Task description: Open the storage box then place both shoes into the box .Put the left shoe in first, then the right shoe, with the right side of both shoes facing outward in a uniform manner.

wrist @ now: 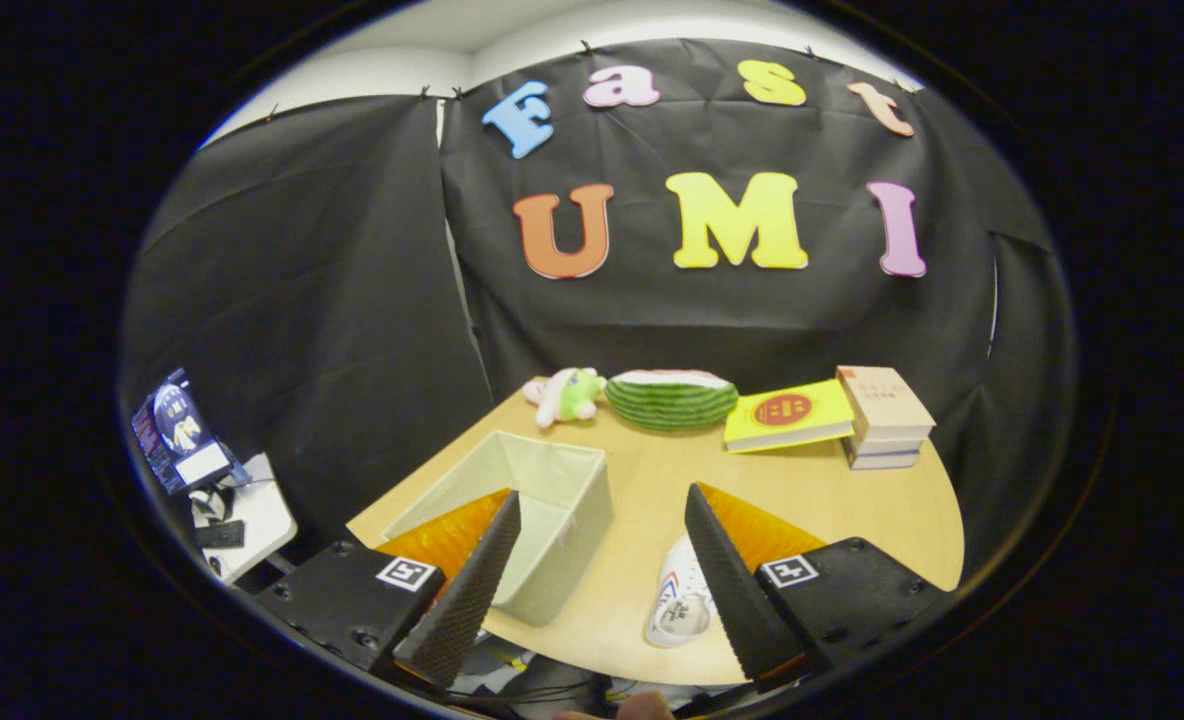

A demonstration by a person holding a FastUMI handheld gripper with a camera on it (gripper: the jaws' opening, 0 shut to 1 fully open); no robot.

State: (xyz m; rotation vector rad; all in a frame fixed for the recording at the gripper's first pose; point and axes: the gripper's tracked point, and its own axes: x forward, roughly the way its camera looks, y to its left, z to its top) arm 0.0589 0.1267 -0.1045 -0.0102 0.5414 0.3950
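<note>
- The gripper (602, 520) hangs above the near part of a round wooden table (832, 500), its fingers spread wide with nothing between them.
- The box (512, 510), a pale fabric bin with its top open, sits on the table just ahead of the left finger; that finger's tip overlaps the box's near side in the view. No shoe is visible inside it, though the bottom is partly hidden.
- One white shoe (679, 605) lies on the table close to the near edge, beside the box on its right, partly hidden behind the right finger. Its opening faces up; which shoe of the pair it is, I cannot tell.
- Beyond the box, at the table's far edge, sit a small pink-and-green plush toy (564, 393) and next to it a striped green watermelon cushion (672, 400).
- Further right lies a yellow book (787, 415), touching a stack of books (884, 418).
- Off the table, by the left finger, a small white side stand (247, 515) carries a screen (174, 432) and some dark items.
</note>
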